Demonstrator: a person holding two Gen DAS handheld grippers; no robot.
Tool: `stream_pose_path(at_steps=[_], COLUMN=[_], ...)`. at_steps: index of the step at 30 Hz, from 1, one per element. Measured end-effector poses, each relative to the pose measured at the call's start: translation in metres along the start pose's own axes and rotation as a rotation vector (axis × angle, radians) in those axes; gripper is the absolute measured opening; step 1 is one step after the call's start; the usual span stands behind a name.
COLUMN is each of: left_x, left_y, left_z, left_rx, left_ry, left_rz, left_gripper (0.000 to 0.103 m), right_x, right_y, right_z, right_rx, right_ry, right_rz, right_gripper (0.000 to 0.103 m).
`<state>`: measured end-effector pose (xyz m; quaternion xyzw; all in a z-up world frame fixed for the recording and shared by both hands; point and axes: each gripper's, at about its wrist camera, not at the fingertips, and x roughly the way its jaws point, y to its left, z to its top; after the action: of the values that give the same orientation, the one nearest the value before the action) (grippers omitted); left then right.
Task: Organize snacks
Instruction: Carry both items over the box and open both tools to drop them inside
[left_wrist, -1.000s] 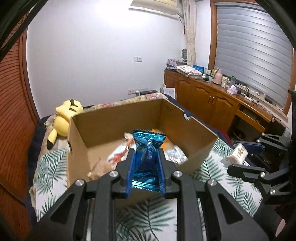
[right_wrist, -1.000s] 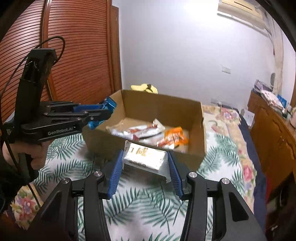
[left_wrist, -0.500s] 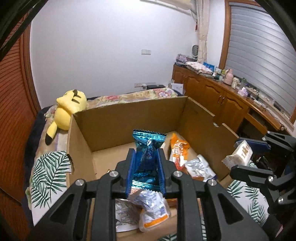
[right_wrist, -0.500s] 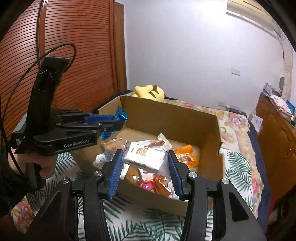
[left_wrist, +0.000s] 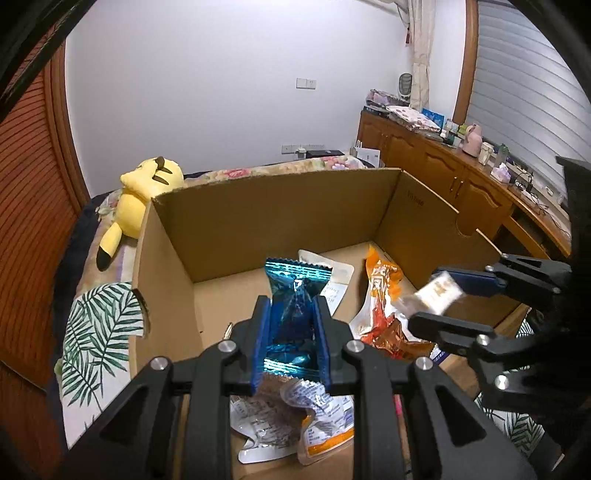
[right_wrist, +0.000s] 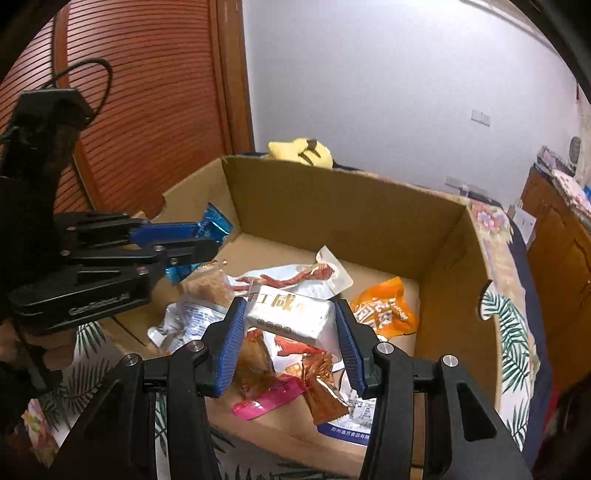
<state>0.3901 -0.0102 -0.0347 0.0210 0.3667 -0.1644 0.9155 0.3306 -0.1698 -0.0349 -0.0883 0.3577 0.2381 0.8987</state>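
An open cardboard box (left_wrist: 280, 218) (right_wrist: 343, 206) sits on a bed and holds several snack packets. My left gripper (left_wrist: 290, 314) is shut on a shiny blue snack packet (left_wrist: 293, 295), held above the box's near left part. In the right wrist view that same left gripper (right_wrist: 184, 240) reaches in over the box's left wall with the blue snack packet (right_wrist: 214, 225). My right gripper (right_wrist: 290, 314) is shut on a white snack packet (right_wrist: 288, 314) over the middle of the box. The left wrist view shows the right gripper (left_wrist: 439, 299) with the white snack packet (left_wrist: 437, 293) at the right.
Inside lie an orange packet (right_wrist: 384, 310), a white packet with red print (right_wrist: 291, 277), a pink packet (right_wrist: 266, 400) and crumpled silver ones (left_wrist: 295, 417). A yellow plush toy (left_wrist: 144, 188) lies behind the box. A leaf-print cover (left_wrist: 96, 332) spreads around it. Wooden cabinets (left_wrist: 436, 166) stand at the right.
Both grippers have moved forward and down from in front of the box to above its inside, each still holding its packet. The box now fills much more of both views.
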Motion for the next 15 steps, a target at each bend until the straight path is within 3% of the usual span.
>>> stream_pose_path(at_steps=[10,12,15], left_x=[0.0008,0.0011,-0.0007], left_y=[-0.0011,-0.0013,-0.0015], left_z=[-0.0039,-0.0046,-0.0046], left_rx=[-0.009,-0.008,-0.01], left_ry=[0.012,0.016,0.01], left_rz=[0.003,0.012,0.017], left_gripper=[0.022,0.026,0.042], right_x=[0.0077,0.0076,0.0087], right_y=[-0.0036,-0.0027,-0.0015], right_z=[-0.0013,-0.0015,-0.0013], right_rx=[0.026,0.027,0.028], right_ry=[0.028,0.031,0.032], right_rz=[0.004,0.001,-0.005], right_gripper=[0.049,0.049,0.053])
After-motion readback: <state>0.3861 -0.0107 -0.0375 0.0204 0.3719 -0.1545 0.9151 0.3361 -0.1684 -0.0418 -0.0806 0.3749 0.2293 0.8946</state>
